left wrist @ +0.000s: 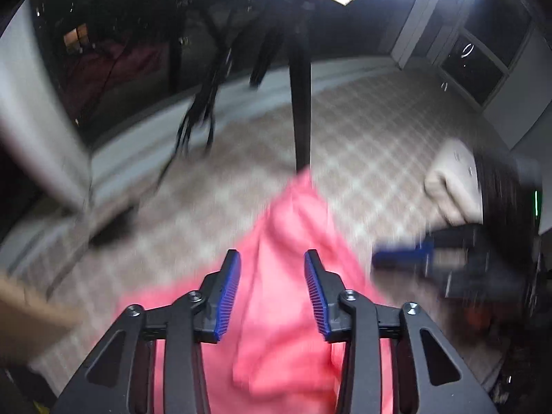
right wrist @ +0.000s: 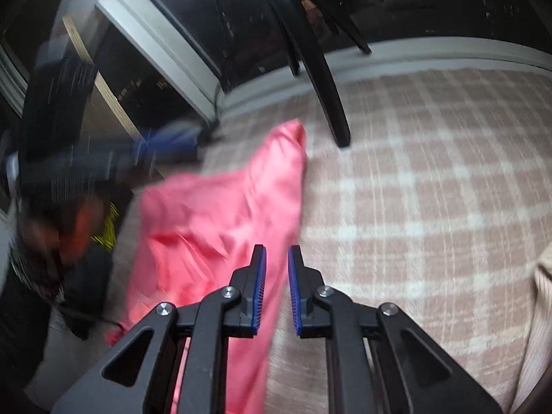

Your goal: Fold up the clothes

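A pink garment (left wrist: 283, 310) lies crumpled on a beige checked cover (left wrist: 362, 138). In the left wrist view my left gripper (left wrist: 272, 255) hovers over it with its jaws apart, the cloth below them and no pad pressing on it. To the right a hand (left wrist: 448, 179) holds my right gripper (left wrist: 396, 258), blurred. In the right wrist view the garment (right wrist: 214, 214) spreads to the left, its edge running under the left finger. My right gripper (right wrist: 276, 248) shows a narrow gap with nothing pinched. My left gripper (right wrist: 165, 141) is a blur at the left.
A black chair leg (left wrist: 300, 103) (right wrist: 327, 86) stands on the cover just beyond the garment's far tip. Dark windows with white frames (right wrist: 162, 45) run behind. A beige ribbed cloth (right wrist: 538, 310) lies at the right edge. A tan cardboard piece (left wrist: 20, 310) sits at the left.
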{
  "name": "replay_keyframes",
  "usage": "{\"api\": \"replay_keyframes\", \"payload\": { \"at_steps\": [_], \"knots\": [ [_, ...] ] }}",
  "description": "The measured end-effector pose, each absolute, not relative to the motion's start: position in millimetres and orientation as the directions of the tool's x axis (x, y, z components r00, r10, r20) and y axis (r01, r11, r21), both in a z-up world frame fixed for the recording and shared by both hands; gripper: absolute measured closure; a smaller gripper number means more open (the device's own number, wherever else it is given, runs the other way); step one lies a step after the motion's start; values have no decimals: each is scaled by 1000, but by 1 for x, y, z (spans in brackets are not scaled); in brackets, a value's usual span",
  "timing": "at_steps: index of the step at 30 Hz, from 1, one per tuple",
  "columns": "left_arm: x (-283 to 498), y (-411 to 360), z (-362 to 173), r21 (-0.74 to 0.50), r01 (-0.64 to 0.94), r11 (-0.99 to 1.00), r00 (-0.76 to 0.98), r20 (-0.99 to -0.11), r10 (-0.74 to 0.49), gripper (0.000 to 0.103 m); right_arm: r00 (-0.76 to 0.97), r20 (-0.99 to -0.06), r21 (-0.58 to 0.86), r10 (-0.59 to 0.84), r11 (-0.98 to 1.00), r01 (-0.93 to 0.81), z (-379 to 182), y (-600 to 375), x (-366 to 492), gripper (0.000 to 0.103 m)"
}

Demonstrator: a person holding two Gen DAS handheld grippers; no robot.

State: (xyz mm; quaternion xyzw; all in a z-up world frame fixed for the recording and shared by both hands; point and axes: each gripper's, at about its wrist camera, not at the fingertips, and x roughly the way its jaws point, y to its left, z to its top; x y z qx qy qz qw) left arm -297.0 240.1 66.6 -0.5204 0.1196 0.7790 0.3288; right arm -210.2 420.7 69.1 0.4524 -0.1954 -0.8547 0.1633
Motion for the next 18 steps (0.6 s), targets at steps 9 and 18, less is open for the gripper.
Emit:
{"api": "replay_keyframes", "payload": {
  "at_steps": [9,18],
  "knots": [
    [-268,211,49,-126,-577,-807,-271,-903,335,102,-475,-797,386,-372,-920,74,58,388,-237,90],
    [-268,138,78,-135,-486,-863,-361,-869,339,63,-513,-765,372,-389,-917,141,84,381,-243,88]
  ]
}}
